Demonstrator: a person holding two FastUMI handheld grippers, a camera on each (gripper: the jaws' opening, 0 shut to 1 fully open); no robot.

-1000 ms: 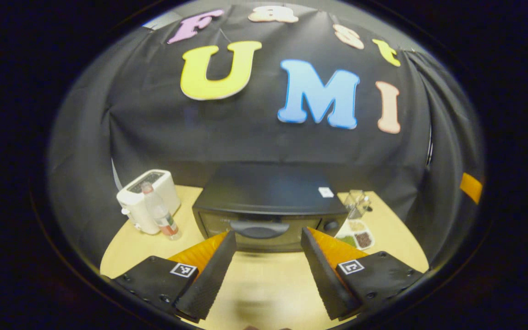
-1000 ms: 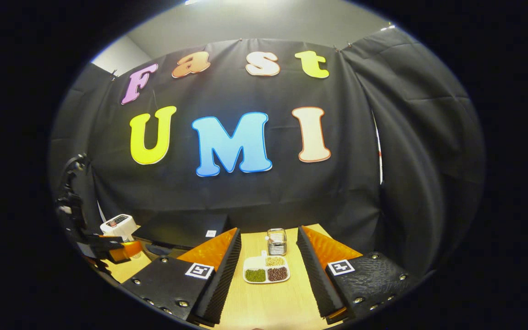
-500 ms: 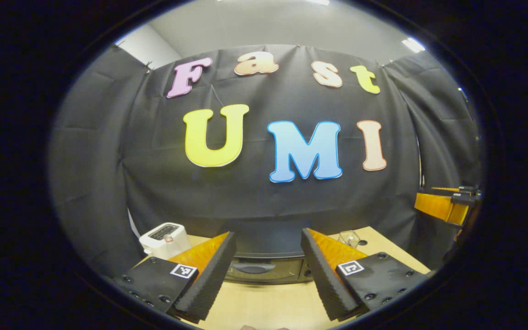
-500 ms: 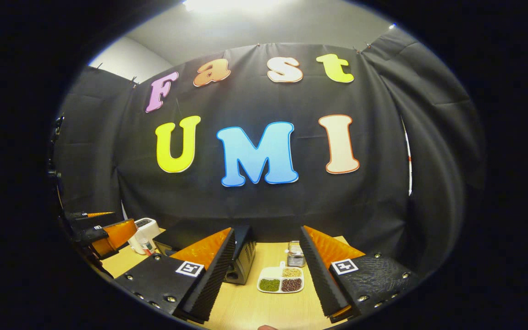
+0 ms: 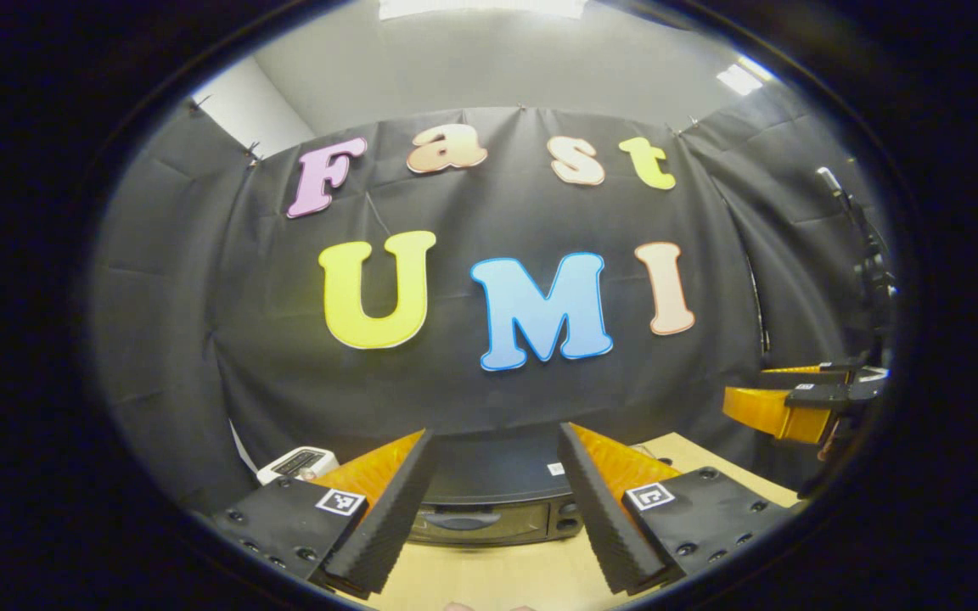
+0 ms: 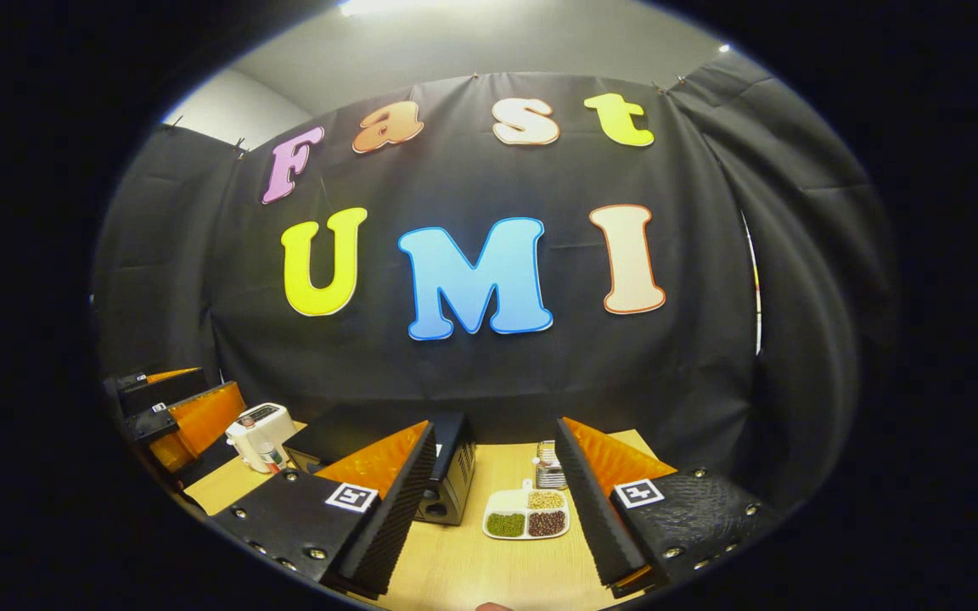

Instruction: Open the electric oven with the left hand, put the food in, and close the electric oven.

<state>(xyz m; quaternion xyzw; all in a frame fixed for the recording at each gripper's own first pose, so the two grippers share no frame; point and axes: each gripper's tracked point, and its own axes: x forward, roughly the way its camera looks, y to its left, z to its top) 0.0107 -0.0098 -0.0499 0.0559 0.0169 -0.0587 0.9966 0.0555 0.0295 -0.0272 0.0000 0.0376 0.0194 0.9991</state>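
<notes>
The black electric oven stands on the wooden table with its door closed, straight ahead between the fingers of my left gripper, which is open and well short of it. In the right gripper view the oven appears behind the left finger. A white divided plate of food, with green, brown and pale portions, lies on the table between the fingers of my right gripper, open and empty. The right gripper also hangs at the right edge of the left gripper view; the left gripper shows far left.
A white toaster stands left of the oven, seen again in the right gripper view as the toaster with a small bottle in front. A clear glass container sits behind the plate. Black cloth walls the table's far side.
The left gripper view has tilted upward and backed off: the oven sank lower and looks smaller. The right gripper view swung right, bringing the oven's side into sight and shifting the plate.
</notes>
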